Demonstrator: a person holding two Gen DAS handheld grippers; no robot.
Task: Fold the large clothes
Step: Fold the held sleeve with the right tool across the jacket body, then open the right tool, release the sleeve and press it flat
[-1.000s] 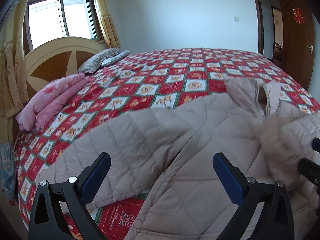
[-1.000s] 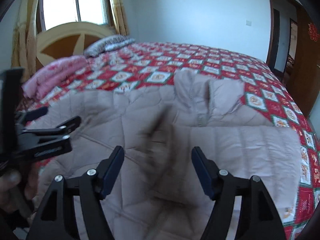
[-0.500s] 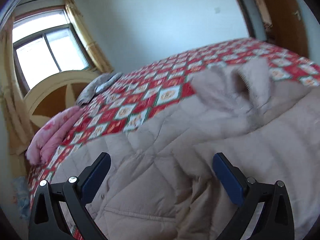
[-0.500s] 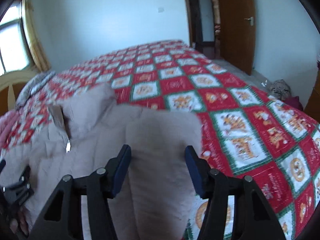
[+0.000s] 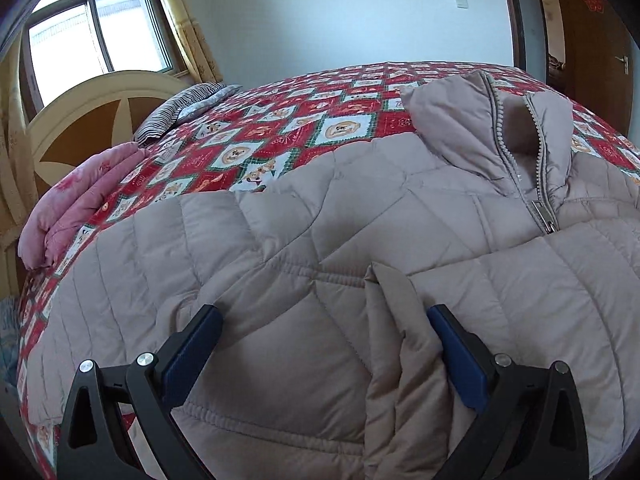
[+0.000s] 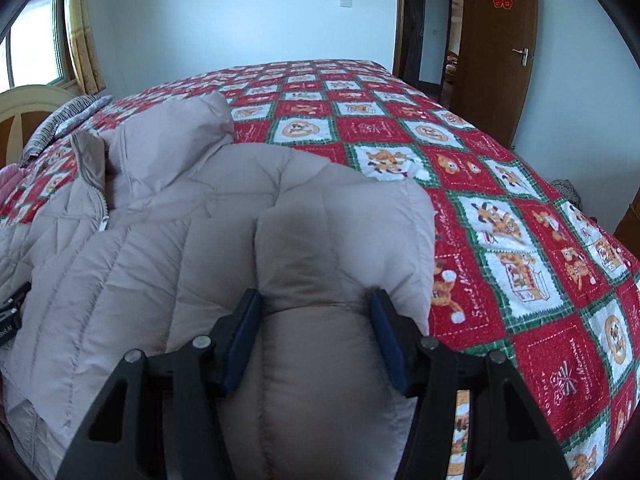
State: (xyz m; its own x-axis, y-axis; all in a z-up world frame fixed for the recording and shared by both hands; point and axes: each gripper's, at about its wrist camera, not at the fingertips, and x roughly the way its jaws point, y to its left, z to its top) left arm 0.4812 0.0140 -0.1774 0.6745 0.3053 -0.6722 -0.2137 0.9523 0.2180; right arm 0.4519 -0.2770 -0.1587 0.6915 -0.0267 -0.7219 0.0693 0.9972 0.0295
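Observation:
A beige quilted puffer jacket (image 5: 328,240) lies on the red patterned bedspread (image 5: 280,136), collar and zipper (image 5: 540,208) toward the far side. My left gripper (image 5: 324,344) is open just above the jacket's front, with a sleeve cuff (image 5: 396,320) lying between its fingers. In the right wrist view the jacket (image 6: 160,248) fills the left half. My right gripper (image 6: 316,328) has its jaws partly closed against a puffy fold of the jacket's right edge (image 6: 344,248). The left gripper's tip (image 6: 10,312) shows at the left edge.
A folded pink quilt (image 5: 76,200) and a striped pillow (image 5: 184,108) lie by the headboard (image 5: 80,128) on the left. A wooden door (image 6: 500,48) and a dark doorway stand beyond the bed's far right. The bedspread (image 6: 500,220) reaches to the right edge.
Both grippers moved down and closer to the jacket. The right gripper narrowed around the jacket's right edge. The views steadied after a fast swing.

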